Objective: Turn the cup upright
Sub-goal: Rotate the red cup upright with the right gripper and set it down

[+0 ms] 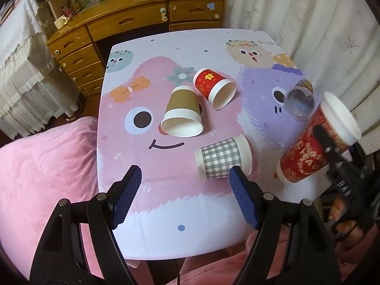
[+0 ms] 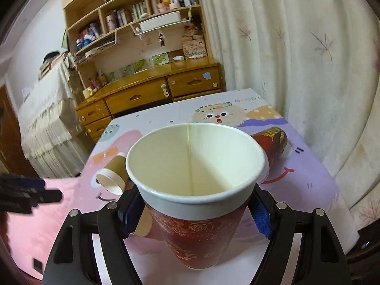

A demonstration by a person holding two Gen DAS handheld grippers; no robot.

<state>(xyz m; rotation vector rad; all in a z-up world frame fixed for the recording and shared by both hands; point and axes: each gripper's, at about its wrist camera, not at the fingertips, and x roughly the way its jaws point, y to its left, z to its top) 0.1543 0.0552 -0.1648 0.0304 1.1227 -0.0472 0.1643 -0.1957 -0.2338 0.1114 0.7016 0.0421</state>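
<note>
Right tongs (image 2: pixel 197 216): clamped on the tall red cup (image 2: pixel 194 213), one blue pad against each side of its red wall just under the white rim band.
Tall red cup: sat between the pads, mouth up and open toward the right wrist camera, tilted in the left wrist view, where it stood at 3 o'clock near the right edge of the worktop (image 1: pixel 166 201); whether its base touched the surface cannot be told.
Left tongs (image 1: pixel 185 197): spread wide and holding nothing, low over the near part of the worktop at 6 o'clock.
Checked cup (image 1: pixel 223 158): on its side just beyond the left tongs' right pad, mouth toward 3 o'clock.
Brown cup (image 1: pixel 182 112): on its side at the worktop's centre, mouth toward the camera.
Short red cup (image 1: pixel 213 86): on its side at 1 o'clock from the brown cup, just beside it, mouth toward 4 o'clock.
Clear-bottomed cup (image 1: pixel 300 99): lying at 2 o'clock, beyond the tall red cup, base toward the camera.
Cup count: five in all; four lying down, one in the right tongs.
Tongs count: two.
Setting: cartoon-printed worktop, wooden drawer unit (image 1: pixel 133 21) at 12 o'clock, pink blanket (image 1: pixel 47 173) at 9 o'clock, curtain (image 1: pixel 308 16) at 2 o'clock.
</note>
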